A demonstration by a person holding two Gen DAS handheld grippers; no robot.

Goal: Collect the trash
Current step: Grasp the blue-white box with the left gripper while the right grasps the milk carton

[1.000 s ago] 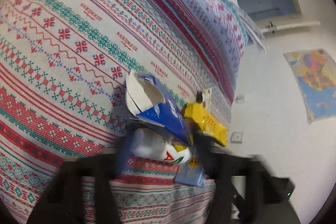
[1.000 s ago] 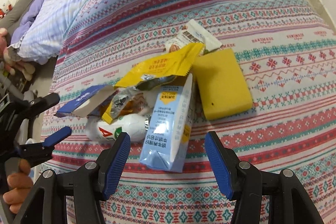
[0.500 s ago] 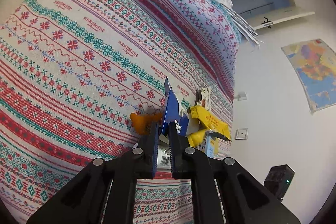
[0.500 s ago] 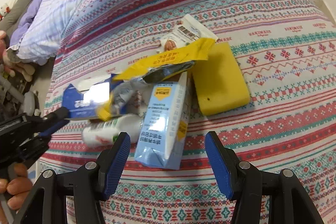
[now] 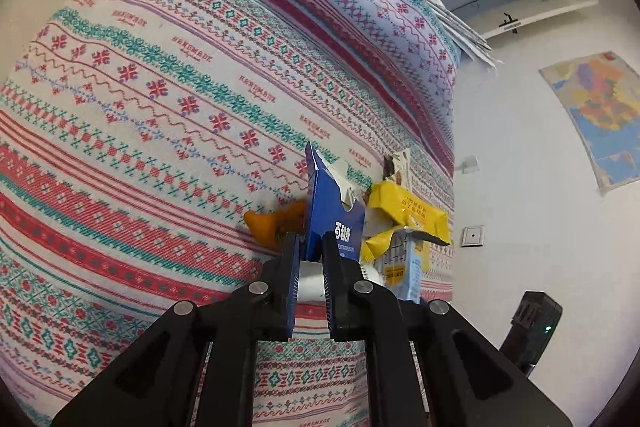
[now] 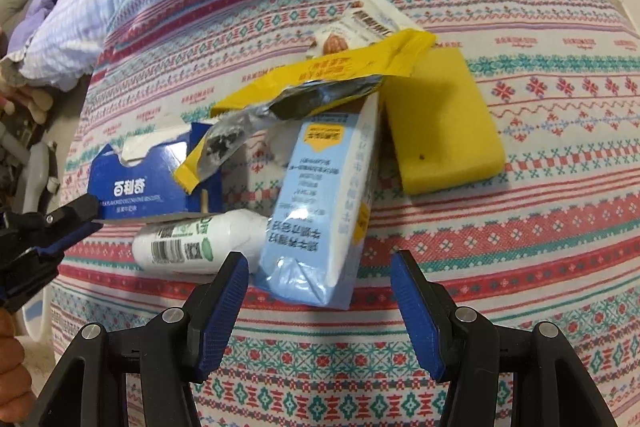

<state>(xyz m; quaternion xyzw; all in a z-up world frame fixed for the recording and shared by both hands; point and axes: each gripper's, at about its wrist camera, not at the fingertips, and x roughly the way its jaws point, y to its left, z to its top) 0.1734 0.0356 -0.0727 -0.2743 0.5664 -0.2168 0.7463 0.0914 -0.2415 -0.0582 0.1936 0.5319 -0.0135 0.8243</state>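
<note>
Ref. landmark: light-blue milk carton (image 6: 324,211), lying on the patterned bedspread (image 6: 520,247) in the trash pile.

L gripper (image 5: 311,247): jaws clamped on the lower edge of the torn blue box (image 5: 332,223); box stands on edge, left of the carton in the R wrist view (image 6: 140,187); box touches the white bottle (image 6: 192,247) beneath it.

R gripper (image 6: 318,291): jaws spread wide, holding nothing; tips sit just short of the carton's near end, one on each side of it.

White bottle: on its side, butted against the carton's left flank.

Yellow foil wrapper (image 6: 320,83): torn open, draped over the carton's far end.

Yellow sponge (image 6: 440,123): flat on the bedspread, just beside the carton's right flank.

White snack wrapper (image 6: 360,27): beyond the carton, partly under the foil wrapper.

Orange scrap (image 5: 268,223): L wrist view only; behind the blue box, well apart from the carton.
</note>
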